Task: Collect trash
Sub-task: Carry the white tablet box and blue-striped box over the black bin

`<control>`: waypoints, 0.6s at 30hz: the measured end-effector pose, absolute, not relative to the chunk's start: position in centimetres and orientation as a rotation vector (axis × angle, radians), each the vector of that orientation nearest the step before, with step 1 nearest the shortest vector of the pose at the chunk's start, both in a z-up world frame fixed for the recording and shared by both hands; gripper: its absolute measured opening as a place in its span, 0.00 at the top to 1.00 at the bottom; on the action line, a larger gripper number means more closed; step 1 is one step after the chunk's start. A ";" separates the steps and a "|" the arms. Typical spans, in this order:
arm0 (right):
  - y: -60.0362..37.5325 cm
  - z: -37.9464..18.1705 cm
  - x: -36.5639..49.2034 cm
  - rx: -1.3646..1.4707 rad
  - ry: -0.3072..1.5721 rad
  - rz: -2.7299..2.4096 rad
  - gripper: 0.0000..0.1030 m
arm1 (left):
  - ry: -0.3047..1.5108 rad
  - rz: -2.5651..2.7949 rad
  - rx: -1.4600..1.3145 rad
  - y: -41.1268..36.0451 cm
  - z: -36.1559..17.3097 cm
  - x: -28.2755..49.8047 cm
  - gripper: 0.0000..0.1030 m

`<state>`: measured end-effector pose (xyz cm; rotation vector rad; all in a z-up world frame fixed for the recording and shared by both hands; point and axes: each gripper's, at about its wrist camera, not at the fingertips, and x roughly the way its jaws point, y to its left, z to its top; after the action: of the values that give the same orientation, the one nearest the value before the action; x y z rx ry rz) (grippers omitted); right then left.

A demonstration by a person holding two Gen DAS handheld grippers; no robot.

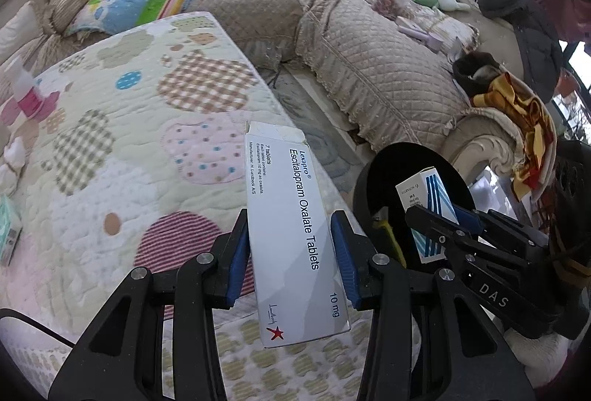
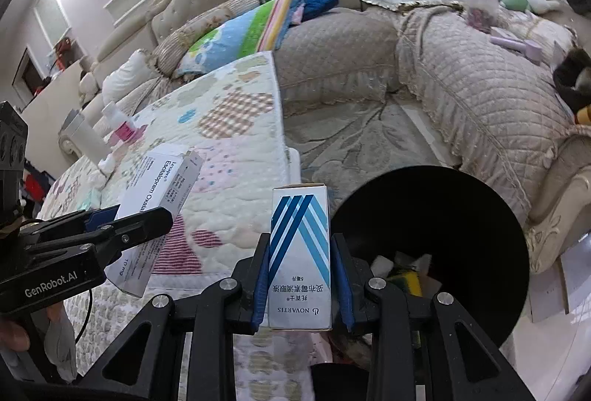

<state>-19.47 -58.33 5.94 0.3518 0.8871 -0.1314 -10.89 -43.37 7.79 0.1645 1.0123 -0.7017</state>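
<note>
My left gripper [image 1: 290,253] is shut on a long white Lexapro tablet box [image 1: 291,238] and holds it above the quilted table cover near its right edge; the box also shows in the right wrist view [image 2: 155,201]. My right gripper [image 2: 301,275] is shut on a small white Novartis box with blue stripes [image 2: 300,260], which also shows in the left wrist view [image 1: 428,209]. It holds it at the left rim of the black round trash bin [image 2: 461,216], which contains a yellow sponge [image 2: 404,281] and white scraps. The bin shows in the left wrist view [image 1: 406,164] too.
The patterned quilt [image 1: 129,150] covers the table, with a pink-capped bottle [image 1: 29,98], a white tube [image 2: 86,139] and a teal packet [image 1: 7,227] at its left. A beige quilted sofa [image 1: 369,68] with pillows, toys and clothes curves behind. Carpet [image 2: 351,142] lies between.
</note>
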 end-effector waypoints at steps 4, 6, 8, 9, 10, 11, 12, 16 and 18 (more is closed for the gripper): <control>-59.8 5.4 -20.1 0.377 0.891 -0.156 0.71 | 1.019 -0.723 0.177 -44.8 7.6 -11.0 0.61; -60.5 5.1 -20.4 0.385 0.893 -0.169 0.71 | 1.023 -0.737 0.180 -45.5 7.5 -11.1 0.61; -61.0 4.8 -20.5 0.392 0.897 -0.183 0.71 | 1.025 -0.747 0.183 -46.1 7.4 -11.2 0.61; -61.3 4.7 -20.6 0.397 0.897 -0.189 0.71 | 1.026 -0.754 0.185 -46.5 7.4 -11.3 0.61; -61.6 4.6 -20.7 0.400 0.898 -0.194 0.71 | 1.028 -0.762 0.185 -46.9 7.3 -11.4 0.61; -61.9 4.4 -20.8 0.404 0.899 -0.199 0.71 | 1.031 -0.767 0.185 -47.0 7.2 -11.4 0.61; -62.1 4.3 -20.9 0.408 0.900 -0.203 0.71 | 1.036 -0.776 0.183 -47.4 7.1 -11.5 0.61; -62.9 3.7 -21.3 0.422 0.907 -0.219 0.71 | 1.052 -0.806 0.171 -48.7 7.0 -11.7 0.61; -63.2 3.5 -21.4 0.430 0.912 -0.225 0.71 | 1.056 -0.817 0.173 -49.2 6.9 -11.9 0.61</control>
<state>-21.38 -63.24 3.46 0.4295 0.9123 -0.2253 -11.92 -49.20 6.90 0.1734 1.0557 -0.8173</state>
